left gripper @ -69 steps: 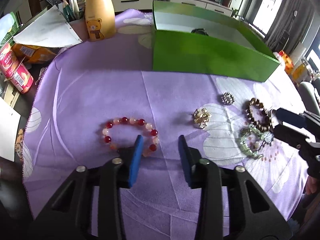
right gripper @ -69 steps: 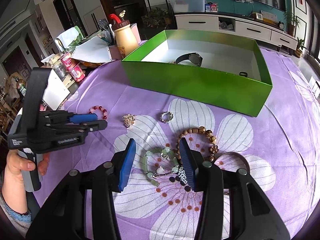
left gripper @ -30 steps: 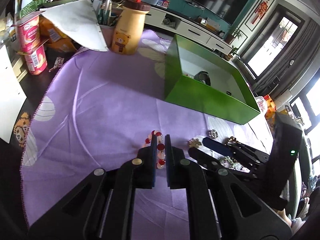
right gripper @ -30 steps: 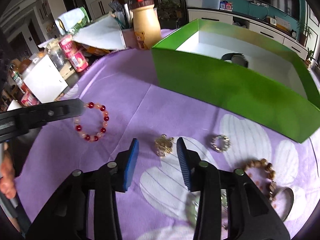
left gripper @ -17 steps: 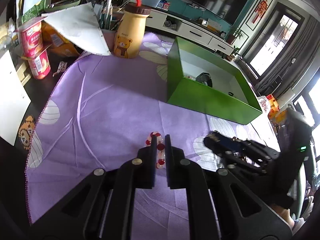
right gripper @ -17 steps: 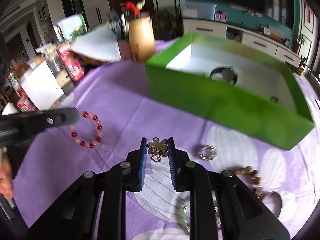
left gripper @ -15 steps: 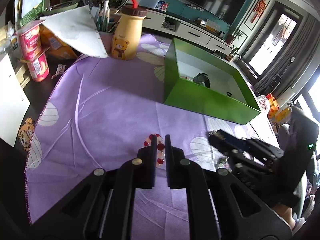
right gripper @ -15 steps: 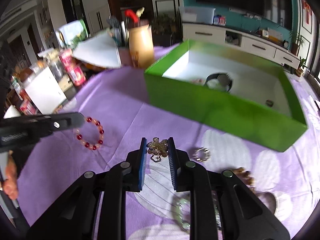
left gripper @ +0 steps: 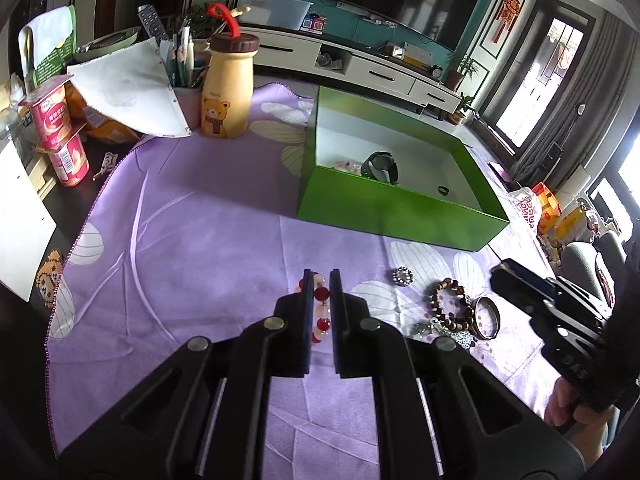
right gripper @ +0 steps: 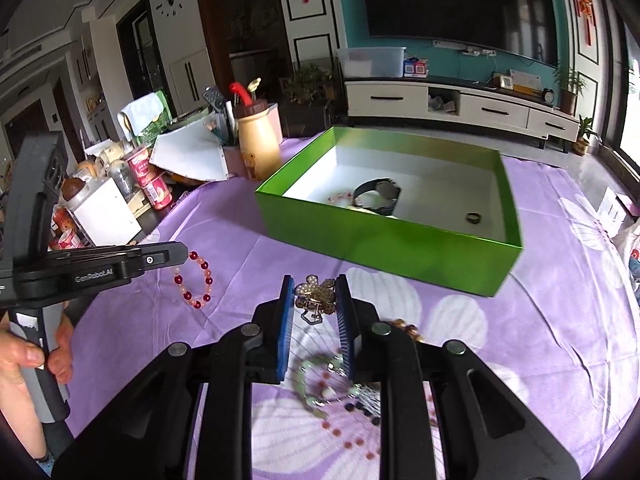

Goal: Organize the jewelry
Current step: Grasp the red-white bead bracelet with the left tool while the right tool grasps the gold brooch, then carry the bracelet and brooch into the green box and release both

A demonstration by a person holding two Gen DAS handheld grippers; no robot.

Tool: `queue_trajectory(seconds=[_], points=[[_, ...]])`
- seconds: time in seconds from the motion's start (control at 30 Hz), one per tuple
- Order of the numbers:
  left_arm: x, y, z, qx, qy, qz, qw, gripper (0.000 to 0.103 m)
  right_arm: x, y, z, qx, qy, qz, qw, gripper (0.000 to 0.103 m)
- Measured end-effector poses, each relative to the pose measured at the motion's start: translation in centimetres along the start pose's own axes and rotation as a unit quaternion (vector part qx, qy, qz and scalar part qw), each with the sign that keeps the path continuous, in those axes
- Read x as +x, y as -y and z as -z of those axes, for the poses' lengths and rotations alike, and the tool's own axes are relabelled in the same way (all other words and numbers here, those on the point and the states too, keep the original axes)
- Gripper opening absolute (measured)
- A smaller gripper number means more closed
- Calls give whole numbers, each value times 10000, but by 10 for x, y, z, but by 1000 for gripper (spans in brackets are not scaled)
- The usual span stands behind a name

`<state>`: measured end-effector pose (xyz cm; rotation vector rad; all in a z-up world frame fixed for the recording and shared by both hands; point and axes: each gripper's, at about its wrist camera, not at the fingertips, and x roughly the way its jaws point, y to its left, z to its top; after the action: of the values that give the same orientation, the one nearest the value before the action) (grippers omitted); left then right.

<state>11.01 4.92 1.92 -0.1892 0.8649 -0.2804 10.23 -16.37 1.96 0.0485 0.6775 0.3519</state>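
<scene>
My left gripper is shut on a red and pale bead bracelet, held above the purple cloth; the bracelet also hangs from it in the right wrist view. My right gripper is shut on a gold flower brooch, lifted off the cloth. The green box stands ahead of both grippers, seen also in the right wrist view. It holds a black watch, a small dark ring and a pale bracelet.
On the cloth lie a silver ring, a brown bead bracelet, a round metal bangle and a green bead bracelet. A yellow bear bottle, pen holder, yogurt cups crowd the far left.
Both grippers have risen with their loads and come closer to the green box. Earlier, both closed: the left on the bracelet, the right on the brooch.
</scene>
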Motion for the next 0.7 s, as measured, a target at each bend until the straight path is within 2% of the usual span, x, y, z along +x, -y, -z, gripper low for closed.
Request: queue_trajectory(seconds=[0.47,0.7], points=[[-11,28,-12,94,158,63,9998,7,-44,42,-4,527,418,62,9977,20],[-10,35,-50,114,158,210,9996,7,-44,60,-20,780,485,48,9958,20]])
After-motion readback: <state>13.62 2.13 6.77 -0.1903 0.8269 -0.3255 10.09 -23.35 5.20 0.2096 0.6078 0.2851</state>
